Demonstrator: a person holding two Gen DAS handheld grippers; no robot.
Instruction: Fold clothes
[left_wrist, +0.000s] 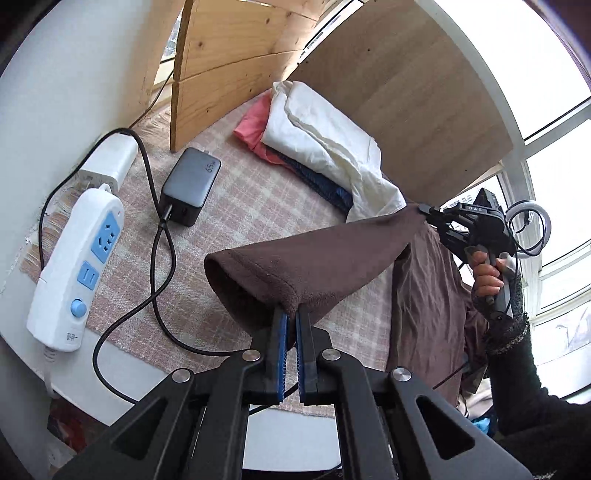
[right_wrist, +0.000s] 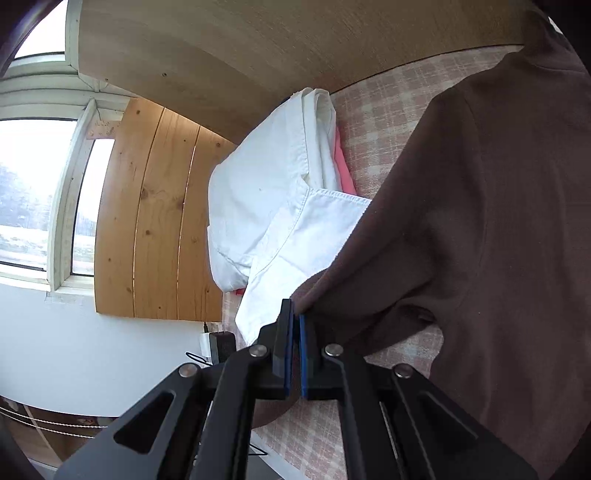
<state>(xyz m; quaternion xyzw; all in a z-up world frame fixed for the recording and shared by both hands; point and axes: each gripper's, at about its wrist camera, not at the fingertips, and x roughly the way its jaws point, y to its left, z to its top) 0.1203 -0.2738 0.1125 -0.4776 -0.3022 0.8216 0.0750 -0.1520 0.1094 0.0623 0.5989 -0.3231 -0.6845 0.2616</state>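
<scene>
The left hand-held gripper (left_wrist: 291, 314) is closed on the cuff end of a brown fleece garment (left_wrist: 332, 258), with the fabric pinched between its blue pads (left_wrist: 282, 332) at the fingertips. The right hand-held gripper (right_wrist: 295, 314) is likewise closed on a folded edge of the same brown garment (right_wrist: 480, 221); in the left wrist view this gripper (left_wrist: 424, 211) appears at the far right, held by a hand (left_wrist: 487, 275) in a dark knit sleeve (left_wrist: 517, 354). The section of garment between the two grippers is stretched nearly taut and raised above the surface, while the rest of it hangs down below the right gripper. The surface is covered by a pink-and-cream checked cloth (left_wrist: 236, 206). On the far part of that cloth lies a stack of folded clothes: a white item (left_wrist: 314, 129) on top, a pink item (left_wrist: 251, 125) and a dark blue item (left_wrist: 325, 184) beneath it. The stack rests against a light wooden board (left_wrist: 406, 92) standing at the back. To the left on the cloth are a grey power adapter (left_wrist: 192, 181) with a black cable (left_wrist: 162, 258), a white power strip (left_wrist: 74, 266) with blue sockets, and a white plug block (left_wrist: 110, 158) just behind the strip. A pine panel (left_wrist: 229, 55) stands upright at the rear left corner, and window frames (left_wrist: 546, 155) fill the right edge of the view.
</scene>
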